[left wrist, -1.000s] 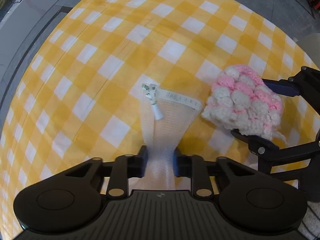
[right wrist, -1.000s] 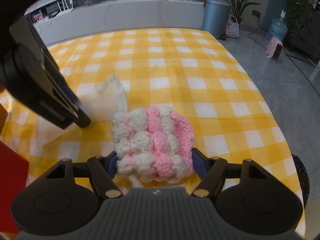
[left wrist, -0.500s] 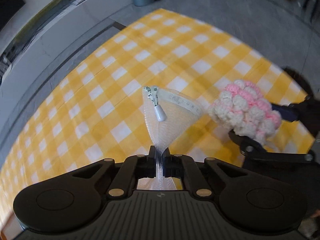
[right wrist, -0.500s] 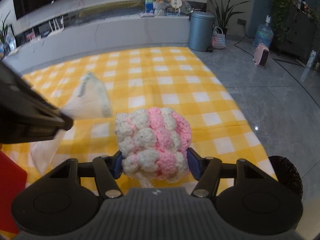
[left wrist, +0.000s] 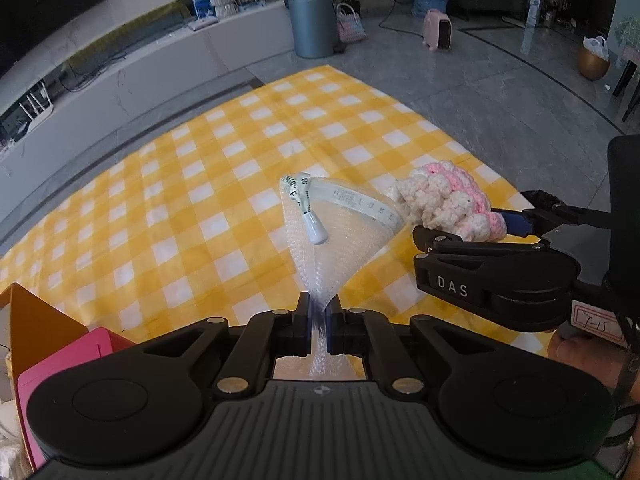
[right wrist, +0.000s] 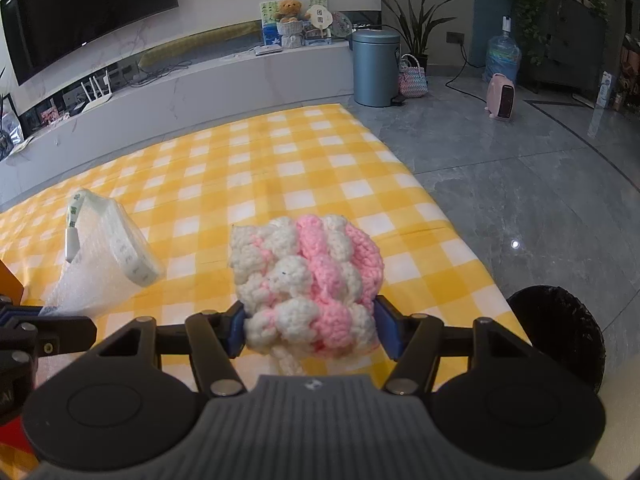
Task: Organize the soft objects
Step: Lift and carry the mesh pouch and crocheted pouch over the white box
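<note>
My left gripper (left wrist: 319,316) is shut on the narrow end of a white mesh bag (left wrist: 340,232), which fans out above the yellow checked cloth (left wrist: 192,200); a white zip pull dangles from its taped rim. The same mesh bag (right wrist: 100,264) shows at the left of the right wrist view. My right gripper (right wrist: 310,328) is shut on a pink and white crocheted ball (right wrist: 308,276), its blue pads pressed into both sides, lifted off the cloth. In the left wrist view that crocheted ball (left wrist: 448,204) hangs right of the bag.
A pink box (left wrist: 68,364) and an orange box (left wrist: 36,324) stand at the near left. The cloth's far edge meets grey floor with a blue bin (right wrist: 374,68), a pink heater (right wrist: 500,96) and a low white bench. A black round object (right wrist: 560,332) sits off the right edge.
Both grippers have risen off the cloth with their loads. The left closed fully on the mesh bag, lifted it and tilted up, bringing the room into view. The crocheted ball rose too.
</note>
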{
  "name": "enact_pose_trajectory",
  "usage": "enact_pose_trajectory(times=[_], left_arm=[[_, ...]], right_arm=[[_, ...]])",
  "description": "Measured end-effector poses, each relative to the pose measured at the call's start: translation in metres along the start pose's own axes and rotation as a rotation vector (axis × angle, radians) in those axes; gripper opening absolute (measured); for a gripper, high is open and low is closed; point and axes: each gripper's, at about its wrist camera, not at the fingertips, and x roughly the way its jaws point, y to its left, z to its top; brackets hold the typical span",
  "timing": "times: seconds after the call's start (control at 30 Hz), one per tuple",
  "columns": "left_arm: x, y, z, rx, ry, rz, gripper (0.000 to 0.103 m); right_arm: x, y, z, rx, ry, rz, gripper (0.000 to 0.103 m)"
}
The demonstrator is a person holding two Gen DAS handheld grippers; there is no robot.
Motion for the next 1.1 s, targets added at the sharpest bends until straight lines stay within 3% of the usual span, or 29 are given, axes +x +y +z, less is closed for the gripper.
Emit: enact_pose_trajectory(times=[0.2,0.53,0.8,0.93,1.1], left_arm=[[-0.013,0.001,0.009,-0.014,-0.041,-0.007,0.007],[-0.111,0.061,0.006,-0.029,-0.246,0.057,0.007],[-0.185,0.133,-0.041,-0.142,-0.365,0.15,0.007],[-0.203,0.168,-0.075,-0.27,-0.406,0.167,0.007],[-0.222,0.209,-0.117,-0.389,-0.44,0.206,0.007]], right_arm=[[-0.008,-0.003,0.003,0.037,-0.037,-0.014,0.062],[-0.031,0.013,0.016,0.083,-0.104,0.171,0.063],[-0.087,0.061,0.028,0.044,-0.254,0.374,0.063],[-0.127,0.1,0.028,-0.012,-0.374,0.387,0.063],[-0.174,0.154,0.023,-0.105,-0.459,0.429,0.063]])
